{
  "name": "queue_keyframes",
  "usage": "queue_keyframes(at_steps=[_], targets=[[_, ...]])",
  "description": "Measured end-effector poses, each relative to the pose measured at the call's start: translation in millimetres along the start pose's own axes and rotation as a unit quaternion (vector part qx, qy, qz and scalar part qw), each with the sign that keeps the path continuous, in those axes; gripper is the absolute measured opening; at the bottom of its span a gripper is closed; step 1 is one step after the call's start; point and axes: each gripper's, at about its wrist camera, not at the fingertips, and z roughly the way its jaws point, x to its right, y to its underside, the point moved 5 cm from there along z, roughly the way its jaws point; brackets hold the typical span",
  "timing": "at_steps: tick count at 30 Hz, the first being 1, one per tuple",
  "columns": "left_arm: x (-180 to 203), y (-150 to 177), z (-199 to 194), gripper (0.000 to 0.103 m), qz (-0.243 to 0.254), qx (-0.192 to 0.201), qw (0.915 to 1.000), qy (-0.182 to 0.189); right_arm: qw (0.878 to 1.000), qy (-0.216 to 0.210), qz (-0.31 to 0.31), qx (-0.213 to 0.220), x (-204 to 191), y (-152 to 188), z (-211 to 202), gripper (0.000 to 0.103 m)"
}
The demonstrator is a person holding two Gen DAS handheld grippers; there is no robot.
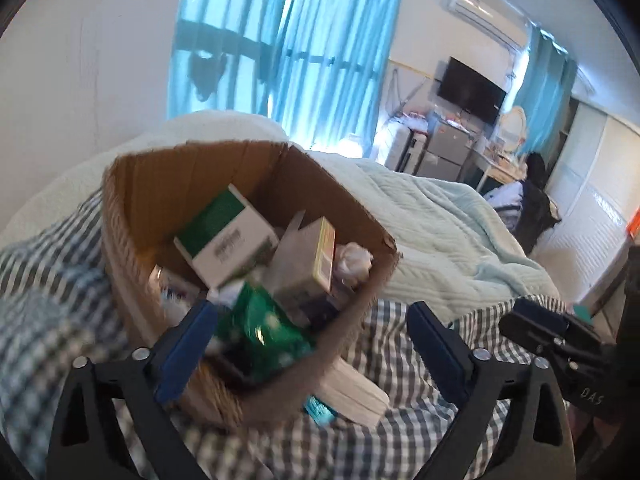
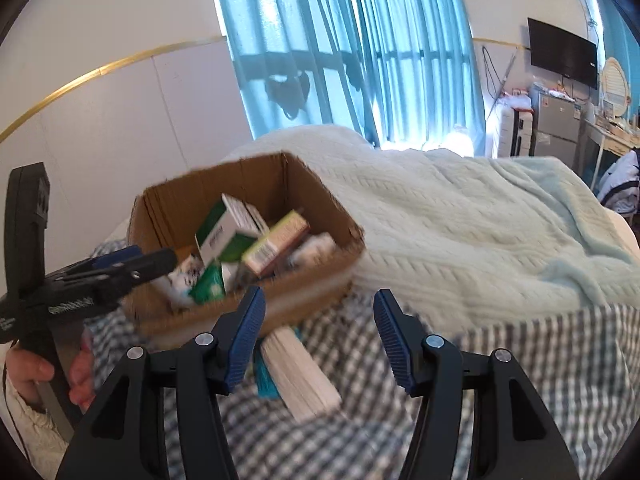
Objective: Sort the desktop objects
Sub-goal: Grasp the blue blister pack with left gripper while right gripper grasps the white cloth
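Note:
A brown cardboard box point(image 1: 160, 184) point(image 2: 240, 176) stands on the checked bedsheet point(image 2: 400, 420). It holds a green-and-white carton point(image 1: 228, 236) point(image 2: 224, 232), a yellow-and-pink carton point(image 1: 316, 256) point(image 2: 276, 242) and other small packs. My left gripper point(image 1: 310, 312) point(image 2: 132, 264) hangs open wide over the box's near corner. A blurred green packet point(image 1: 264, 328) point(image 2: 208, 286) lies loose between its fingers inside the box, with no pad pressing on it. My right gripper point(image 2: 320, 294) point(image 1: 540, 328) is open and holds nothing. It sits just above a white book with a teal cover point(image 2: 300, 372) point(image 1: 352, 392) beside the box.
A pale green knitted blanket point(image 2: 480, 232) point(image 1: 440, 232) is heaped behind and to the right of the box. A person's hand point(image 2: 28, 372) holds the left gripper's handle. Blue curtains, a wall television point(image 2: 560, 56) and cluttered furniture stand far back.

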Motion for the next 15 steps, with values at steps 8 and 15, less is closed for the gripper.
queue_keyframes(at_steps=[8,15], targets=[[13.6,54.7,-16.4,0.101,0.010,0.030,0.9990,-0.032,0.997,-0.004,-0.021,-0.075,-6.9,68.5,53.9,0.057],[-4.2,90.1,20.8,0.101,-0.005,-0.031,0.9985,-0.046,0.988,-0.018,-0.033,-0.152,-10.9,101.8,134.5,0.057]])
